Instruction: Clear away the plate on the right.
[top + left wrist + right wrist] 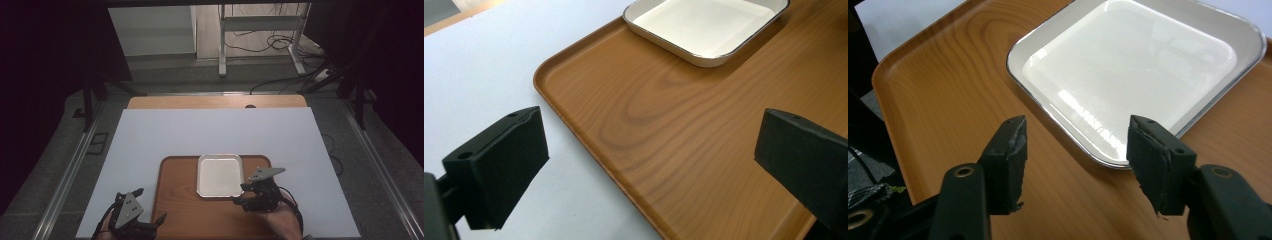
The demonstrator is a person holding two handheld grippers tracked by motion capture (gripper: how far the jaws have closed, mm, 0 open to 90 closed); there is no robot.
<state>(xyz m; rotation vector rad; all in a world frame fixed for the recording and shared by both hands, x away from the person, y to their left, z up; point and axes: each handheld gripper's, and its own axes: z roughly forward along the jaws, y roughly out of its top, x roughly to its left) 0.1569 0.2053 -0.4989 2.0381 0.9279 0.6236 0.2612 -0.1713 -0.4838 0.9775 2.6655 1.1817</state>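
Observation:
A wooden tray (180, 200) lies at the near middle of the table. On its far half sits an empty white square plate (219, 175) with a thin metal rim. My right gripper (241, 194) hovers over the tray by the plate's near right corner. In the right gripper view its jaws (1075, 135) stand open, empty, with the plate's (1128, 65) rim just beyond the tips. My left gripper (155, 224) rests at the tray's near left edge. It is wide open (651, 160), straddling the tray's (664, 125) rim, and the plate (704, 25) lies farther off.
A white sheet (215, 130) covers most of the table, and a strip of bare wood (215, 101) shows at the far edge. Beyond the table stand a metal desk frame (260, 45) and floor cables. Metal rails run along both sides.

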